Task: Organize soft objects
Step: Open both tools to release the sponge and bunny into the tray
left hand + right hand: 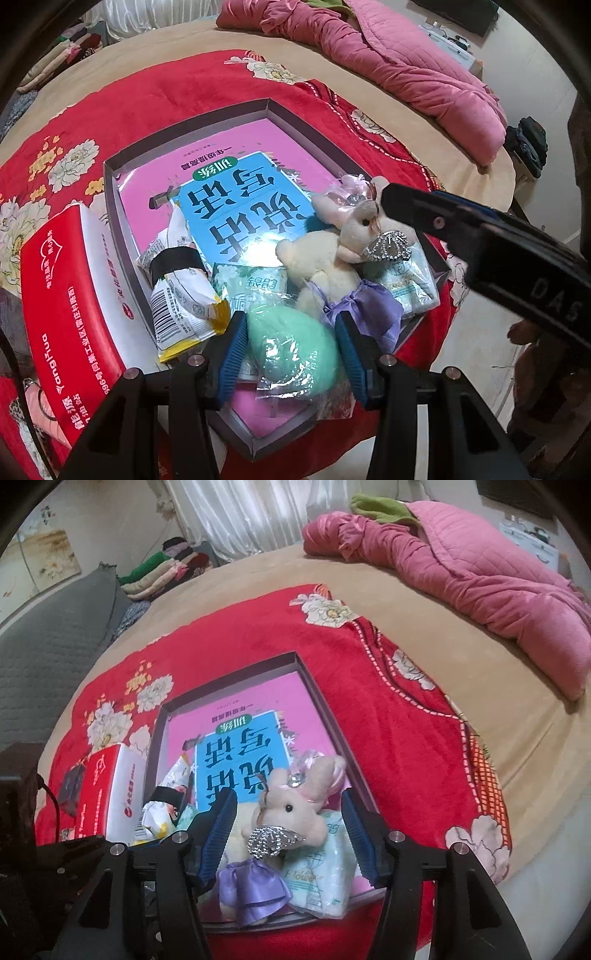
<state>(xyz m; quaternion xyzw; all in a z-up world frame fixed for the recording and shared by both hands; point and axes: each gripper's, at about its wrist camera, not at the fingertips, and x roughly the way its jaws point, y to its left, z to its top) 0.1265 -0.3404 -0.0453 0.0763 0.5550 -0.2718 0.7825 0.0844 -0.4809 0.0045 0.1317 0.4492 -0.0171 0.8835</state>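
Observation:
A shallow grey box (pixel 122 236) (pixel 321 705) lies on a red floral blanket, with a pink-and-blue book (pixel 243 199) (pixel 240 753) inside. A mint green sponge in clear wrap (pixel 291 354) lies between the open fingers of my left gripper (pixel 291 339). A cream plush rabbit in a purple dress (pixel 332 266) (pixel 280 812) lies between the open fingers of my right gripper (pixel 288 834), which does not press it. The right gripper's body shows in the left wrist view (pixel 461 229). A snack packet (pixel 181 288) (pixel 162 812) and tissue packs (pixel 258 284) (pixel 325 871) also lie in the box.
A red and white tissue box (pixel 70 295) (pixel 107 790) stands left of the grey box. A crumpled pink quilt (pixel 399 66) (pixel 480 576) lies at the back right of the tan bed. Folded clothes (pixel 166 568) are stacked at the back left.

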